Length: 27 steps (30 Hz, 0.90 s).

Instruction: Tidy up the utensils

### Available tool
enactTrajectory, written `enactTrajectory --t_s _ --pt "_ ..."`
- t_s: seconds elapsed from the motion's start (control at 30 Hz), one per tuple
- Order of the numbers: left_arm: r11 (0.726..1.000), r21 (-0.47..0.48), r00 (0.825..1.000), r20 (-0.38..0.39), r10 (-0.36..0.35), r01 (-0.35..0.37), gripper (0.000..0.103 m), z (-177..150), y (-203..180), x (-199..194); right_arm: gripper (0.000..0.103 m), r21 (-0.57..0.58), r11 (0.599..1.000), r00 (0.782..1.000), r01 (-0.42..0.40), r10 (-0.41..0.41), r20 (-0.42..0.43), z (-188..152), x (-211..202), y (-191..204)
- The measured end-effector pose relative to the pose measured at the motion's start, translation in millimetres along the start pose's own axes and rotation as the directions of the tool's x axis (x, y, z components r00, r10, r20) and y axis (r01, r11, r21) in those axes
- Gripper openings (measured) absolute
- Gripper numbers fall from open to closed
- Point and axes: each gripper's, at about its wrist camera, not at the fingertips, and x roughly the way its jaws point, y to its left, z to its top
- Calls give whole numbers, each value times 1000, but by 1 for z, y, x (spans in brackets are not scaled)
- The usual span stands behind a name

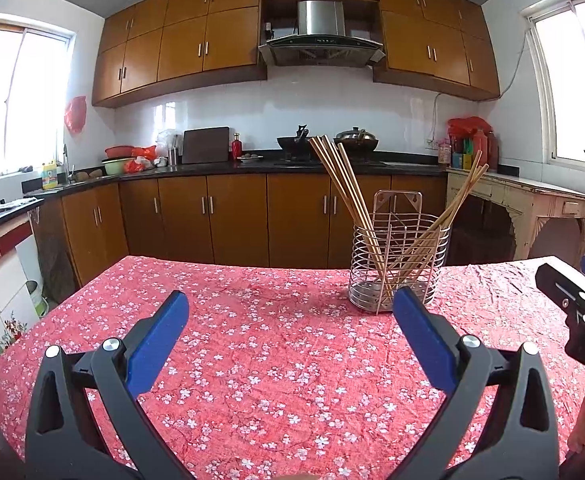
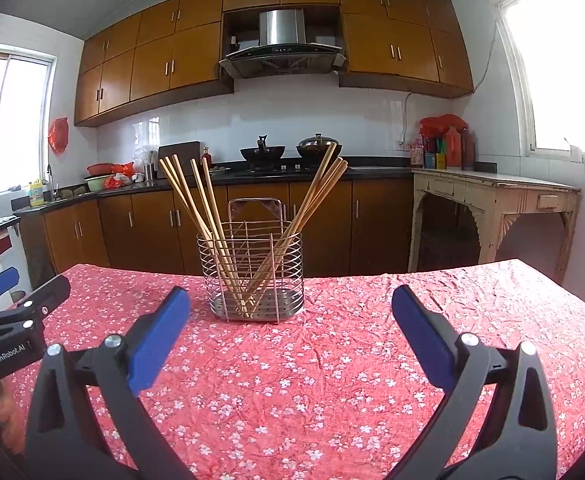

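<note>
A wire utensil holder (image 1: 398, 270) (image 2: 254, 276) stands upright on the red flowered tablecloth (image 1: 252, 360) (image 2: 332, 380). Several wooden chopsticks (image 1: 342, 184) (image 2: 196, 200) stand in it, one bunch leaning left and one leaning right (image 1: 458, 204) (image 2: 316, 196). My left gripper (image 1: 290, 308) is open and empty, low over the cloth, short of the holder and to its left. My right gripper (image 2: 290, 304) is open and empty, a little in front of the holder. Each gripper shows at the edge of the other's view, the right one (image 1: 576, 312) and the left one (image 2: 8, 320).
The table's far edge (image 1: 232, 262) runs just behind the holder. Beyond it are a kitchen counter with woks (image 1: 328, 142), brown cabinets and a cream side table (image 2: 492, 196) at the right.
</note>
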Motion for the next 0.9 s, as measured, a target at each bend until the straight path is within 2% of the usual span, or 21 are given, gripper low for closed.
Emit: enactTrajectory --t_s 0.9 --pt "1000 -12 1000 -19 -17 17 101 1 -2 1 99 10 1000 1000 -5 5 -4 -1 2 1"
